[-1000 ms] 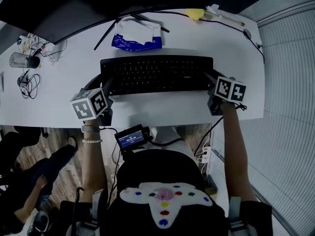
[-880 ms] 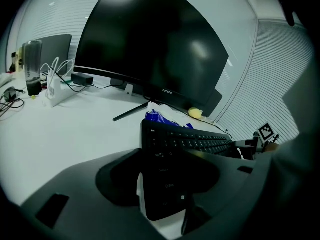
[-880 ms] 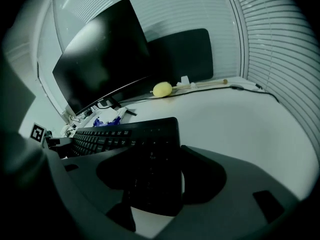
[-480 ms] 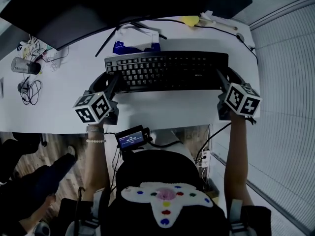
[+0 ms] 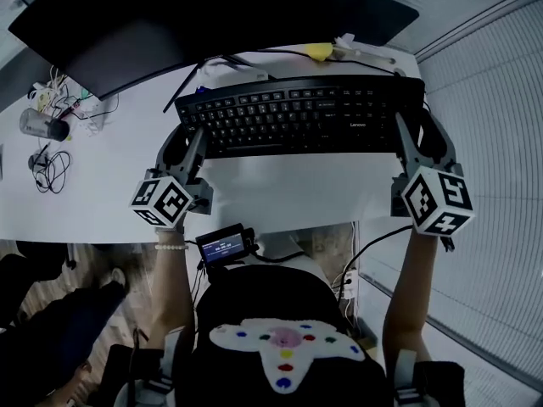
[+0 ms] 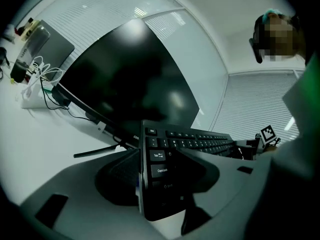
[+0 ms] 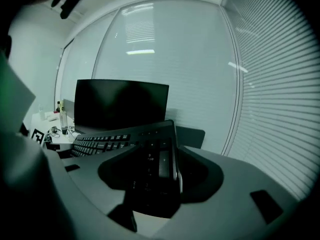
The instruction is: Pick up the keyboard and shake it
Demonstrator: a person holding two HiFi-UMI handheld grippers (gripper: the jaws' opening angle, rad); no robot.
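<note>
Left claw (image 6: 160,171): clenched on the left end of the keyboard (image 5: 301,113), one jaw over the keys by Tab and Caps Lock, the other under the base.

Right claw (image 7: 161,170): jaws closing, with the right end of the keyboard between them at the number pad and the pads pressing on it top and bottom.

Keyboard: black, spanned from one claw to the other and held clear of the white table (image 5: 280,189), keys facing up, long edge roughly parallel to the table's front edge. It sat just in front of the dark monitor (image 5: 170,15).

Surroundings: a coil of cables (image 5: 47,155) and a small cylinder (image 5: 42,125) lay on the table well to the left. A yellow object (image 5: 318,51) lay behind the keyboard.
</note>
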